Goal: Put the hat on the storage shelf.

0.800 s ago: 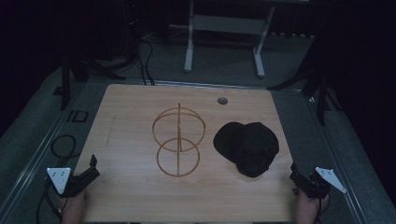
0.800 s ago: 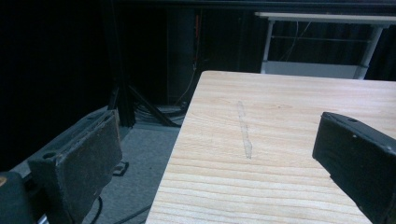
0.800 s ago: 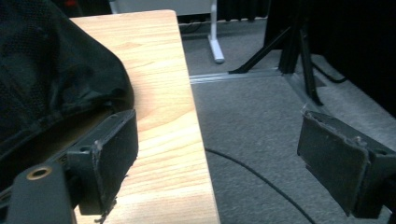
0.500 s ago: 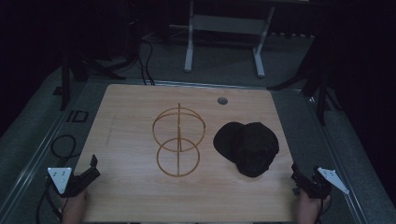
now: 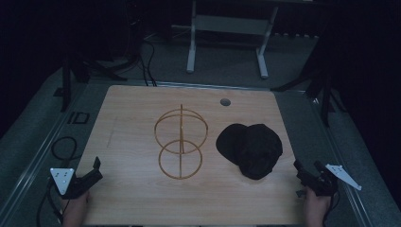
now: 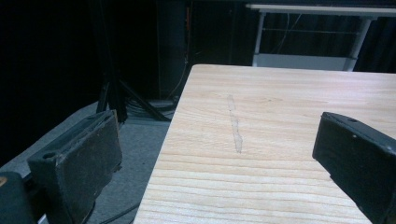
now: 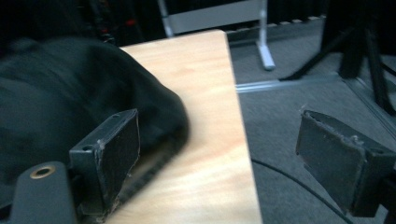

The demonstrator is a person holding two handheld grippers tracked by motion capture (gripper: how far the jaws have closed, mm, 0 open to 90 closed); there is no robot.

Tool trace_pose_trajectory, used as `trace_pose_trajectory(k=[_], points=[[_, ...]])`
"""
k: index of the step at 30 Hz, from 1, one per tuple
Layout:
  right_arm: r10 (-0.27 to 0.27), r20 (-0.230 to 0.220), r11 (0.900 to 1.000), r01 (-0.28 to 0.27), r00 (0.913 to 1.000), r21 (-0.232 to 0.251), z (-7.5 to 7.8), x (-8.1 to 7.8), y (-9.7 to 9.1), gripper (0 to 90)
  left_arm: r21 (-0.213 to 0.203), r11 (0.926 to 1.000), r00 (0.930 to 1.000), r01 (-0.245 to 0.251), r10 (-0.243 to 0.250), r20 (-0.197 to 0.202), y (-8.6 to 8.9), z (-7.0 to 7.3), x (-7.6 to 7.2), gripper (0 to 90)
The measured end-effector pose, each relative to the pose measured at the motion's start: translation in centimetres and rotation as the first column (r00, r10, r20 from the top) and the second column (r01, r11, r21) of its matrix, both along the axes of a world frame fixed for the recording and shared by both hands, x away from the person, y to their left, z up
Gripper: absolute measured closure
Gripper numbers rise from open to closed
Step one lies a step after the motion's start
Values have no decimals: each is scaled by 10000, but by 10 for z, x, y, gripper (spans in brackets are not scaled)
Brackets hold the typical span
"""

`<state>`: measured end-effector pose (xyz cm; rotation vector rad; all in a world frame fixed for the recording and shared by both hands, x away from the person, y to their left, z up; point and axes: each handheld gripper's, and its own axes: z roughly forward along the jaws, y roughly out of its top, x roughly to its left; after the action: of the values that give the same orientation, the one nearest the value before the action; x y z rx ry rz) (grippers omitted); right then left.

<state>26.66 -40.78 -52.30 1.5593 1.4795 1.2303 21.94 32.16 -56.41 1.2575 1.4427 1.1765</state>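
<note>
A black cap (image 5: 251,147) lies on the right half of the wooden table (image 5: 137,113). A gold wire stand made of rings (image 5: 180,143) stands upright at the table's middle. My left gripper (image 5: 93,171) rests at the near left corner, open with nothing between its jaws (image 6: 219,158). At the near right edge my right gripper (image 5: 307,171) is open, a short way right of the cap. In the right gripper view the cap (image 7: 60,102) bulks just beyond the left jaw, and the gripper (image 7: 224,154) straddles the table's right edge.
A small round grommet hole (image 5: 225,101) sits near the table's far edge. A faint scuff mark (image 6: 236,123) runs along the wood by the left edge. A white desk frame (image 5: 227,28) and black tripod legs (image 5: 326,90) stand on the grey floor beyond.
The right gripper has shifted slightly; the left gripper, cap and wire stand have stayed in place.
</note>
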Motion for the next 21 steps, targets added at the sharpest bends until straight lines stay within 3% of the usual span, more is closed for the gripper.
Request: trace_pose_trajectory(k=[3,6,7,9,11,13,19,20,21], points=[[679,59,9977,-679,9977,-51,16,4,4,132,164,9999,10000,24,-23,-55,-1,0,0,18],[1456,47,9893,-1455,9893,-49,30,10,9,131,275,9996,10000,45,-44,-40,-2,0,0,18],[1721,72,9850,-1719,9851,-153,34,12,10,128,272,9996,10000,60,-59,-40,-2,0,0,18],[1833,-67,9791,-1832,9830,-885,42,17,15,128,226,9997,10000,54,-54,-11,-2,0,0,18],[2537,-287,9640,-2552,9669,-753,48,23,17,128,195,9998,10000,50,-50,-4,-2,0,0,18],[3328,-520,9399,-3356,9416,-622,54,29,20,128,217,9997,10000,64,-63,-18,-2,0,0,18],[4691,-546,8808,-4714,8815,-440,64,40,36,124,208,9996,9998,208,-208,7,-2,0,-1,18],[4783,-523,8755,-4807,8766,-491,65,42,39,124,212,9995,9998,216,-216,7,-2,0,-1,18],[4756,-563,8763,-4784,8779,-576,66,44,42,124,235,9995,9998,197,-197,6,-2,0,0,18]])
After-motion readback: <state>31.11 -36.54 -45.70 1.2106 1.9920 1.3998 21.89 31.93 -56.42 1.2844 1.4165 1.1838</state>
